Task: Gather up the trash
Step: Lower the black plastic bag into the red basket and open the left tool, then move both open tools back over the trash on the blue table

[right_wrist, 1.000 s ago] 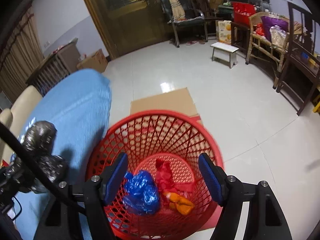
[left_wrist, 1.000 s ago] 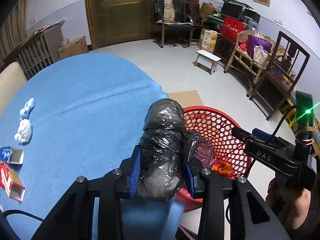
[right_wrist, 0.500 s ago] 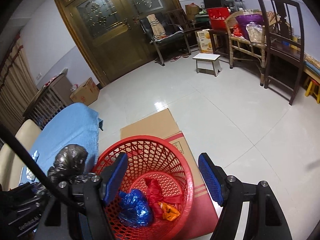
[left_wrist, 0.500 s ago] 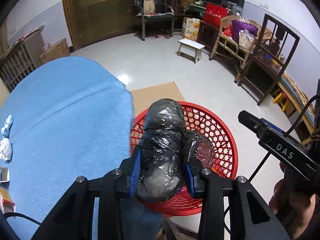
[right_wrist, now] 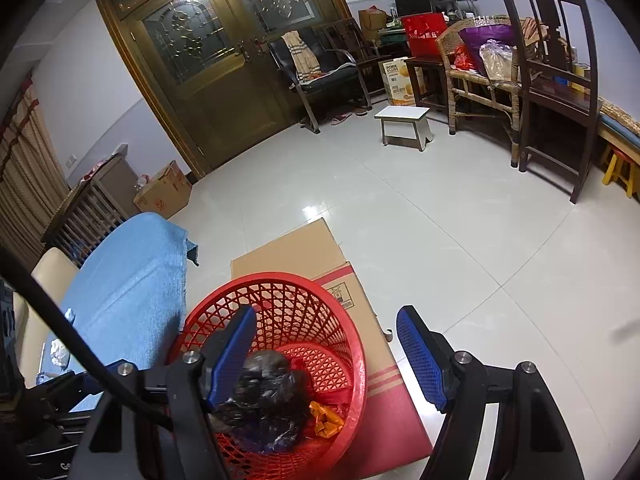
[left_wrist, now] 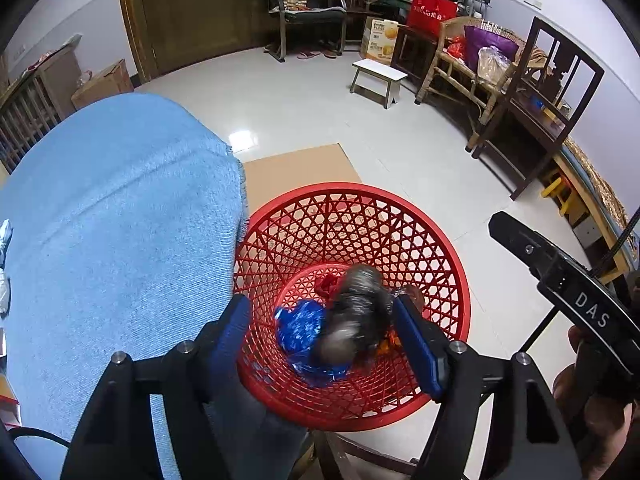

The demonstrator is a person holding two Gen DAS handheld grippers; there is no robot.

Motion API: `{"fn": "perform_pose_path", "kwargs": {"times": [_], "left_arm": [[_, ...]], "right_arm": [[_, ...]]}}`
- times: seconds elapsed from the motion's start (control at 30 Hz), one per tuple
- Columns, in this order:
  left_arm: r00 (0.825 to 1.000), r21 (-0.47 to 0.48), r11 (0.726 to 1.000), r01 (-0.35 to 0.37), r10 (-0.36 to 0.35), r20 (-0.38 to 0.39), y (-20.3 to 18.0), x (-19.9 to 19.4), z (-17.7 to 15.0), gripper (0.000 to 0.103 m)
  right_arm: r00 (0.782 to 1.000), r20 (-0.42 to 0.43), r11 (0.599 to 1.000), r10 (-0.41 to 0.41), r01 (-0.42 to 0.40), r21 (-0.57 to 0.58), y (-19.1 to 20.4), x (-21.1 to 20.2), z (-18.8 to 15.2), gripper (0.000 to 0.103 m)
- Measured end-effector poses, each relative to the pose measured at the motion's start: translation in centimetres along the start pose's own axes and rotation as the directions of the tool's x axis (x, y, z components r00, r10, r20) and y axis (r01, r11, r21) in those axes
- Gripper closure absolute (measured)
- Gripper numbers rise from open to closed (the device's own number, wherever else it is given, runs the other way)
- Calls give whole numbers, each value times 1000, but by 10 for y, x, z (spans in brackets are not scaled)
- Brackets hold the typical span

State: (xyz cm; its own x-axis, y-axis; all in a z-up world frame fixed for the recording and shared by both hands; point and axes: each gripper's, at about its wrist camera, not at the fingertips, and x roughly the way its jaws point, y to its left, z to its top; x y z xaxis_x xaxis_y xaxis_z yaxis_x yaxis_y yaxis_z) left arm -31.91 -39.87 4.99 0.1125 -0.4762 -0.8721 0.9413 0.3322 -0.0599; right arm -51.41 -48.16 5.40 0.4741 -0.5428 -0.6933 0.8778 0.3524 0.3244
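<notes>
Blue cloth (left_wrist: 120, 220) & cardboard (right_wrist: 300, 252) flank red basket (left_wrist: 440, 248).

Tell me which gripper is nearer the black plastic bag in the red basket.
Left. The left gripper, jaws just opened, hangs right above the black plastic bag inside the red basket. The right gripper sits open, off beside the basket.

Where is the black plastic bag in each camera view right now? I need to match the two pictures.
Left wrist view: the black plastic bag is low and centre, blurred, over the inside of the red basket, between the open left gripper's fingers.
Right wrist view: bottom left, lying in the basket behind the right gripper's left finger.
Shared landmark: the white stool.
</notes>
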Motion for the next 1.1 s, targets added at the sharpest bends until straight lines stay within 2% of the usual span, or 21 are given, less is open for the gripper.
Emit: {"fn": "perform_pose_path", "kwargs": {"times": [0.3, 0.47, 0.57, 0.8, 1.03, 1.1], "left_arm": [[999, -57, 998, -1, 4, 49, 26, -25, -5, 29], [995, -161, 987, -11, 27, 96, 63, -51, -19, 29], [991, -242, 970, -20, 52, 123, 91, -69, -33, 29], [976, -424, 903, -73, 151, 155, 159, -101, -69, 29], [950, -577, 802, -154, 280, 136, 219, -122, -115, 29], [935, -620, 762, -186, 332, 127, 236, -129, -131, 29]], "right_arm": [[1000, -5, 999, 17, -17, -44, 23, -3, -4, 27], [999, -15, 995, 51, -52, -86, 48, -3, -9, 27], [997, -28, 990, 75, -78, -114, 65, -1, -14, 27], [988, -70, 965, 141, -153, -213, 120, 3, -30, 27], [971, -126, 926, 201, -230, -300, 170, 7, -50, 27], [967, -140, 916, 211, -246, -318, 181, 8, -55, 27]]}}
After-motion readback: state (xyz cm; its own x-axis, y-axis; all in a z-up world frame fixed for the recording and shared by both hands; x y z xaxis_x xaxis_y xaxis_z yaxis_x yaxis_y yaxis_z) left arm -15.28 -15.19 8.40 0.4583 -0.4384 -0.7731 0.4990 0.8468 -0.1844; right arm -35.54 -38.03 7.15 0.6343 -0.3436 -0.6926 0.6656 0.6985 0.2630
